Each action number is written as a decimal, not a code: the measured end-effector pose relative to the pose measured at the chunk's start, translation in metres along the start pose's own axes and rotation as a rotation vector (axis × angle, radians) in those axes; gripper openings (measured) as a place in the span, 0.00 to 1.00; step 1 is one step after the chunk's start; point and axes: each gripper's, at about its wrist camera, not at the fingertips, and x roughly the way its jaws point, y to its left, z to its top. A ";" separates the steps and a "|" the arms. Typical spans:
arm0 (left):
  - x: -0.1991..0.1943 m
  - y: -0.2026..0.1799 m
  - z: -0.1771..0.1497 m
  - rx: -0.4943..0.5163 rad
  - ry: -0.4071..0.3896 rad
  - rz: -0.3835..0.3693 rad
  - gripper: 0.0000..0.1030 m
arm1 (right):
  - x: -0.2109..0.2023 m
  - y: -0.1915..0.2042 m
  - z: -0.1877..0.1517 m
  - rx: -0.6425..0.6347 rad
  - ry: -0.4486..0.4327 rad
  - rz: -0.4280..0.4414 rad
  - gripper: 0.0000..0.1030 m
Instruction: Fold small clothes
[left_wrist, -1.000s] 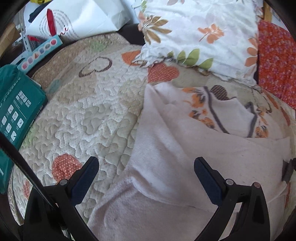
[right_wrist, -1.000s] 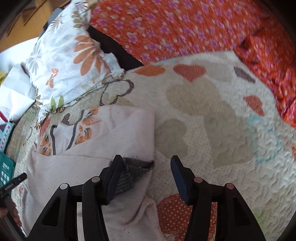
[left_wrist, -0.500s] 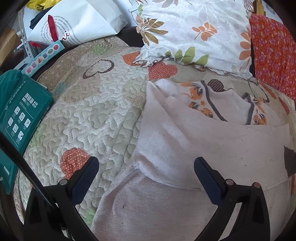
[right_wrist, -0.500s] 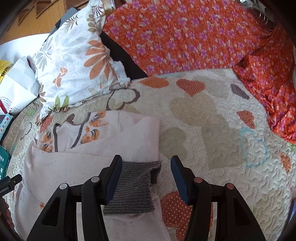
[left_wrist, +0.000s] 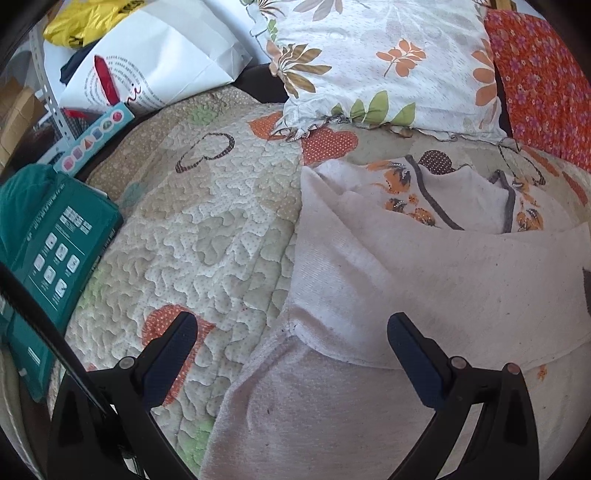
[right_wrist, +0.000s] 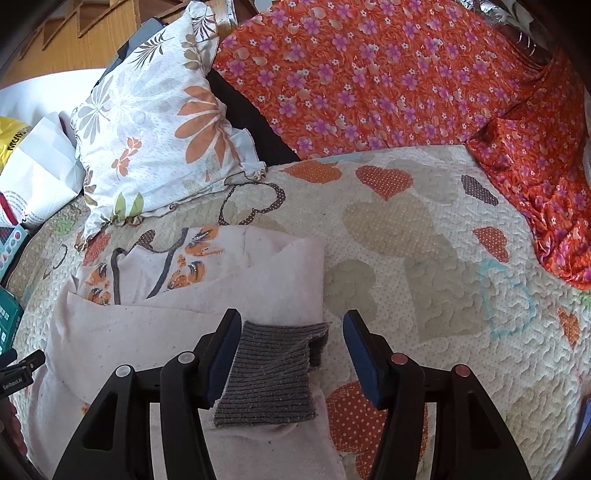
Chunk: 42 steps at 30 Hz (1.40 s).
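Currently the pale pink top (right_wrist: 155, 332) is spread on the quilted bed (right_wrist: 424, 258), its sleeve folded crosswise over the body so the grey cuff (right_wrist: 269, 373) lies between the right gripper (right_wrist: 291, 354)'s jaws, nearer the left one. These jaws have just been widened and nothing is pinched. The left gripper (left_wrist: 291, 354) is held spread above the top's other edge, pitched downward, gripping nothing. The cuff is judged nearer the right hand.

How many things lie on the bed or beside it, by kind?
Pink garment with grey cuff: 1
Floral pillow: 1
Orange flowered cloth: 1
White paper bag: 1
Teal box: 1
Yellow bag: 1
Total: 6
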 end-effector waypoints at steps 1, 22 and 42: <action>-0.001 -0.001 -0.001 0.015 -0.008 0.011 0.99 | 0.000 0.000 0.000 -0.001 0.001 0.001 0.62; 0.017 0.102 -0.077 -0.397 0.197 -0.385 0.96 | -0.035 -0.040 -0.059 0.092 0.110 0.016 0.71; -0.050 0.061 -0.231 -0.421 0.312 -0.747 0.66 | -0.095 -0.057 -0.204 0.390 0.325 0.588 0.68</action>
